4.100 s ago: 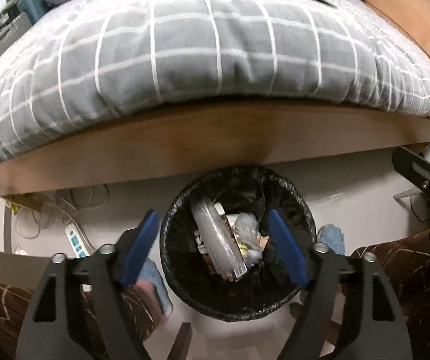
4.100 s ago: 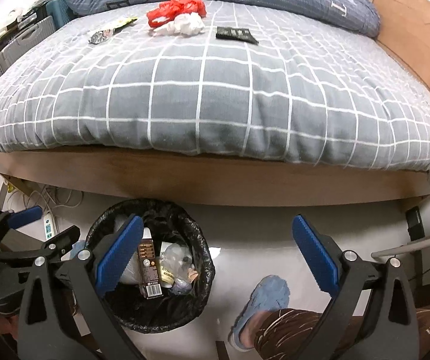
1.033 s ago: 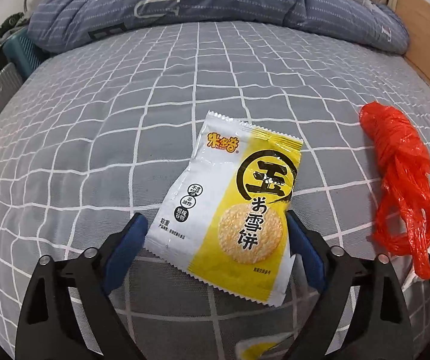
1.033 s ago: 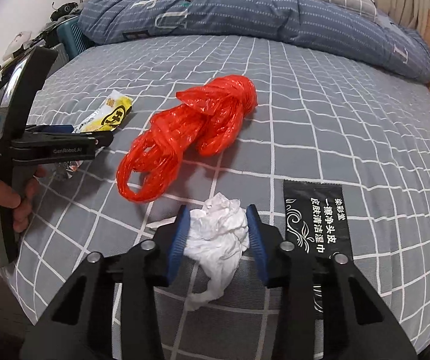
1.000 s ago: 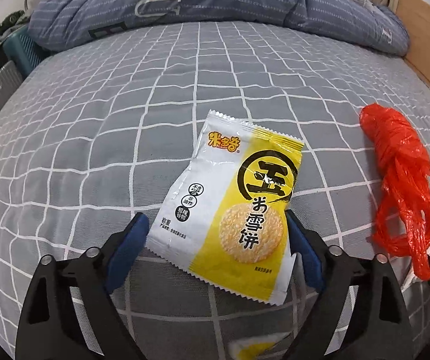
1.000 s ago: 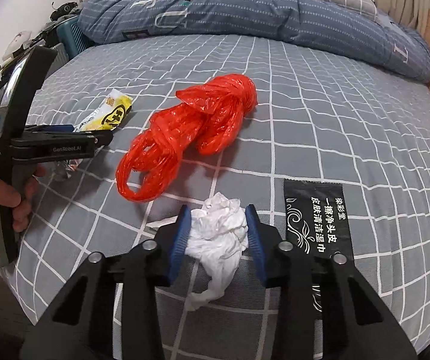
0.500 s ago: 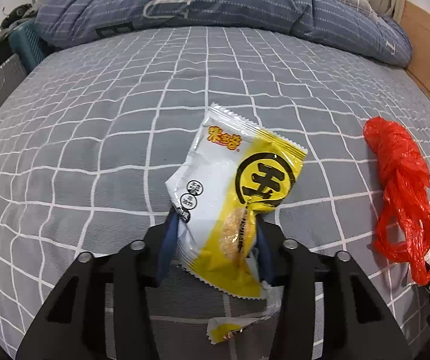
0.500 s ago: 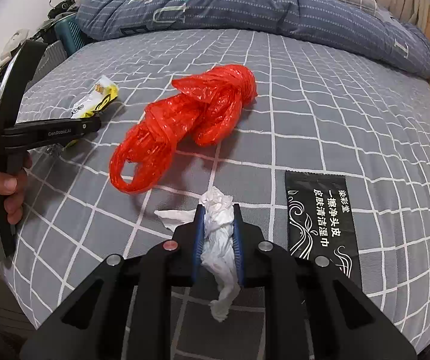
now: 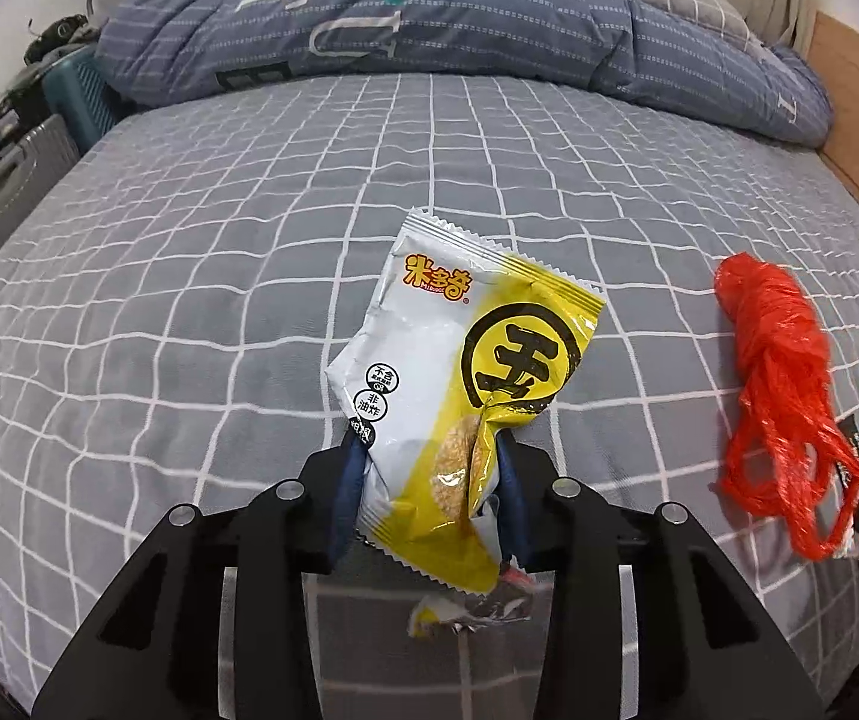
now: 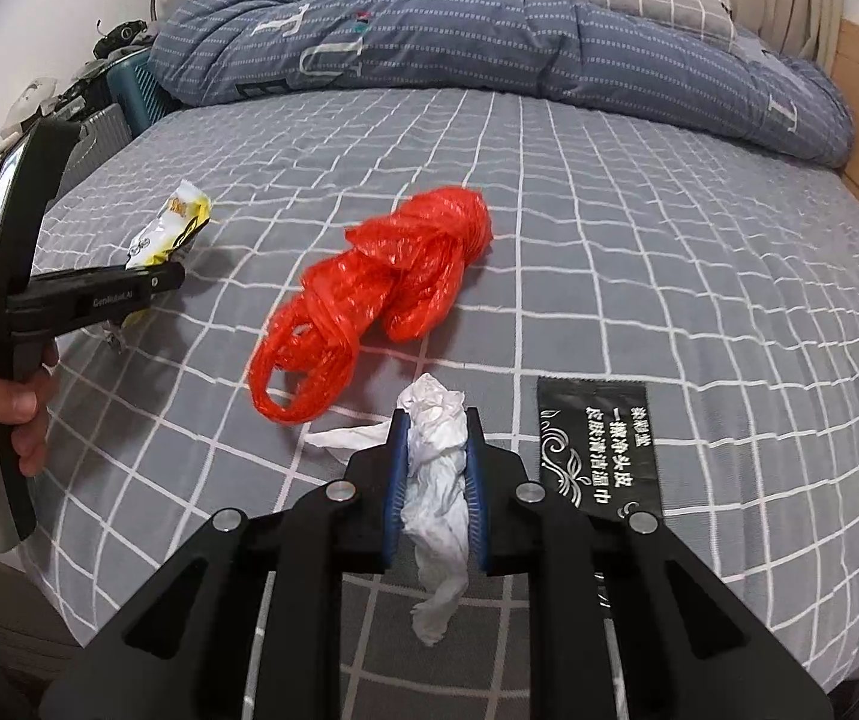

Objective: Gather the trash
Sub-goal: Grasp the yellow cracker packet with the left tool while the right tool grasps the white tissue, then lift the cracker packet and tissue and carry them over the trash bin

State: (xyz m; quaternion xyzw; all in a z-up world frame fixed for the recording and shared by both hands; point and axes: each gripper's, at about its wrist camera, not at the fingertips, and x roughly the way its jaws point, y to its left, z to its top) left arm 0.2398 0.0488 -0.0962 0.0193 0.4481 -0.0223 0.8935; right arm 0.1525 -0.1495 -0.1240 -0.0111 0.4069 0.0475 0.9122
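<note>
Yellow-white rice cracker wrapper [image 9: 459, 396] sits pinched at its lower end in left gripper [image 9: 429, 480], jaws closing, long axis running up and away over the grey checked bed [image 9: 189, 300]. Crumpled tissue [image 10: 436, 468] clamped in right gripper [image 10: 435, 480]. Red plastic bag [image 10: 381, 300] lies btwn them, nearer right; black sachet [image 10: 597, 444] just right of tissue.

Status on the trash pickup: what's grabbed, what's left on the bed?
Nothing visibly binned here. In hand: left gripper, closing, pinches the yellow snack wrapper; right gripper clamps the white tissue. Left on the bed: red plastic bag, black sachet, torn wrapper scrap.
</note>
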